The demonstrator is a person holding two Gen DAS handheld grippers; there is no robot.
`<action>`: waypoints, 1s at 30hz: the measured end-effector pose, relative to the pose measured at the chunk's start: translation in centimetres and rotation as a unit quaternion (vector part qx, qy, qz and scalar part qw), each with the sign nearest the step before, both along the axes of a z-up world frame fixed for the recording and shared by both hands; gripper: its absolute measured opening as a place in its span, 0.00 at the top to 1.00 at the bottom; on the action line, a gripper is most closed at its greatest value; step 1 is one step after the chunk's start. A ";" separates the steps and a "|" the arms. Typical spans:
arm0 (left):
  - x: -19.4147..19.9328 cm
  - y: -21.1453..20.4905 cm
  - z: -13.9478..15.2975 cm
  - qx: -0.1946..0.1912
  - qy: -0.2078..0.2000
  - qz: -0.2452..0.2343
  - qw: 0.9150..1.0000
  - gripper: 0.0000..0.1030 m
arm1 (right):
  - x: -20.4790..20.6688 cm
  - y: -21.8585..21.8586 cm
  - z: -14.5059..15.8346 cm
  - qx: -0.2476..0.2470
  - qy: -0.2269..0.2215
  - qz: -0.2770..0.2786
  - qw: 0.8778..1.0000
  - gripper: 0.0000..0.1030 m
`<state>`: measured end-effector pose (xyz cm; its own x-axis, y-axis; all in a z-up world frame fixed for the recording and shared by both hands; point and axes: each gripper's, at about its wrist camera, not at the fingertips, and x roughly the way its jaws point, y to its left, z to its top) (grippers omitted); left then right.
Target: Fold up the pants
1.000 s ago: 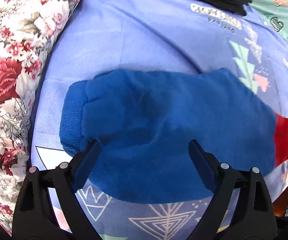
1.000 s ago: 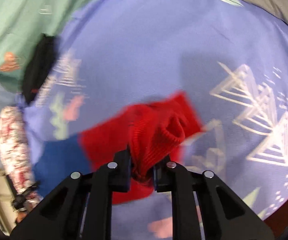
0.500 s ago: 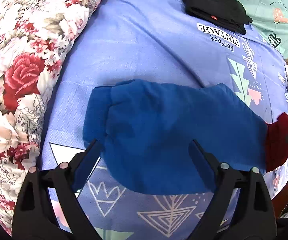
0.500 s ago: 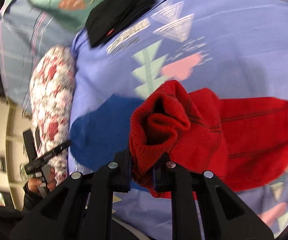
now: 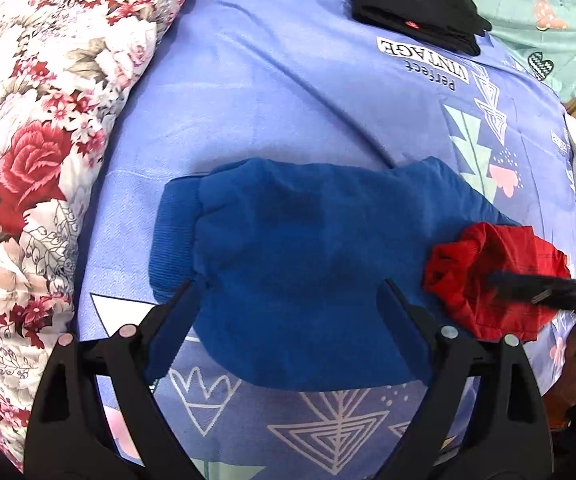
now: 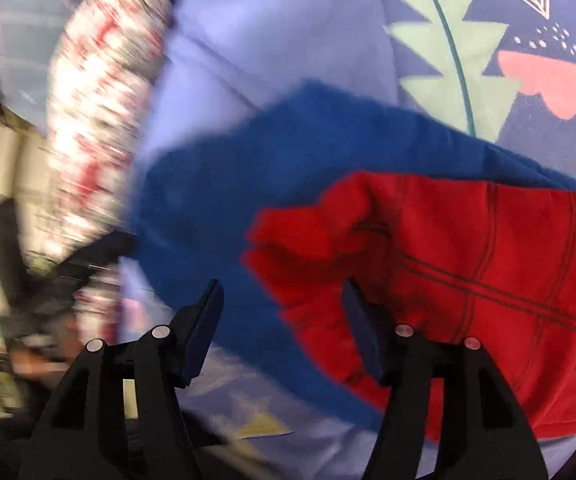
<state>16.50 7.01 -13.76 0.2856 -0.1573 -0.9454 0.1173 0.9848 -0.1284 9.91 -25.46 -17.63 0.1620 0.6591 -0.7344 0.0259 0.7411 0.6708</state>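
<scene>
The pants (image 5: 307, 264) are blue with a red lower part (image 5: 495, 276) and lie on the lilac bedsheet (image 5: 268, 92). The red part is folded back onto the blue part, also in the right wrist view (image 6: 467, 264), over the blue part (image 6: 216, 184). My left gripper (image 5: 288, 292) is open, its fingers just above the near edge of the blue part, holding nothing. My right gripper (image 6: 284, 296) is open just in front of the red cuff; it shows blurred in the left wrist view (image 5: 543, 292) on the red fabric.
A floral quilt roll (image 5: 36, 152) lies along the left of the bed. Folded black clothes (image 5: 411, 0) sit at the far end. A green sheet (image 5: 543, 20) lies at the far right. The right wrist view is motion-blurred on its left.
My right gripper carried the red cuff over onto the blue part and opened, letting it go. The left gripper stayed open and pulled back slightly.
</scene>
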 end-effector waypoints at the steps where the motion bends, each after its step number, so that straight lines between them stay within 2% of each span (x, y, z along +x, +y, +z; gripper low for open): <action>1: 0.0 -0.1 0.0 -0.002 0.001 -0.003 1.000 0.12 | -0.2 -1.7 1.0 0.008 -0.013 -0.020 1.000 0.40; 3: 0.1 -0.3 0.1 -0.006 0.000 -0.005 1.000 0.12 | -1.0 -6.7 2.8 -0.013 -0.033 -0.081 0.996 0.40; 5: 0.3 -0.7 0.2 -0.014 0.000 -0.009 1.000 0.12 | -2.6 -12.8 3.5 -0.066 -0.029 -0.161 0.984 0.40; 9: 0.7 -2.5 0.1 -0.018 0.001 -0.030 0.999 0.12 | -8.4 -23.2 2.4 -0.126 0.013 -0.298 0.946 0.40; 11: 0.8 -3.6 -0.1 -0.014 0.001 -0.042 0.999 0.12 | -11.2 -26.4 1.2 -0.127 0.043 -0.342 0.930 0.40; 16: 1.0 -5.1 -0.9 -0.006 0.016 -0.055 0.998 0.12 | -14.2 -28.8 -1.7 -0.130 0.072 -0.376 0.915 0.40; 20: 1.0 -5.5 -1.0 -0.006 0.022 -0.052 0.998 0.12 | -13.6 -29.0 -3.0 -0.131 0.068 -0.378 0.914 0.40; 22: 0.9 -5.3 -1.0 -0.006 0.023 -0.050 0.998 0.12 | -13.1 -28.7 -3.2 -0.132 0.057 -0.380 0.914 0.44; 24: 0.9 -5.0 -0.9 -0.005 0.022 -0.046 0.999 0.12 | -12.7 -28.9 -3.6 -0.133 0.066 -0.390 0.909 0.77; 26: 0.8 -4.3 -0.8 -0.003 0.020 -0.040 0.999 0.12 | -12.1 -28.1 -2.6 -0.088 0.053 -0.402 0.910 0.85; 27: 0.7 -3.9 -0.8 -0.002 0.019 -0.036 0.999 0.12 | -11.7 -27.5 -1.7 -0.081 0.039 -0.395 0.914 0.85; 30: 0.8 -2.6 -1.2 -0.001 0.024 -0.018 1.000 0.12 | -9.6 -23.4 2.7 -0.057 -0.022 -0.320 0.946 0.85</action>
<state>17.33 4.43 -15.00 0.2348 -0.1691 -0.9572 0.1458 0.9797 -0.1373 0.34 -48.84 -14.92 0.5328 0.3336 -0.7777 0.4672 0.6503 0.5990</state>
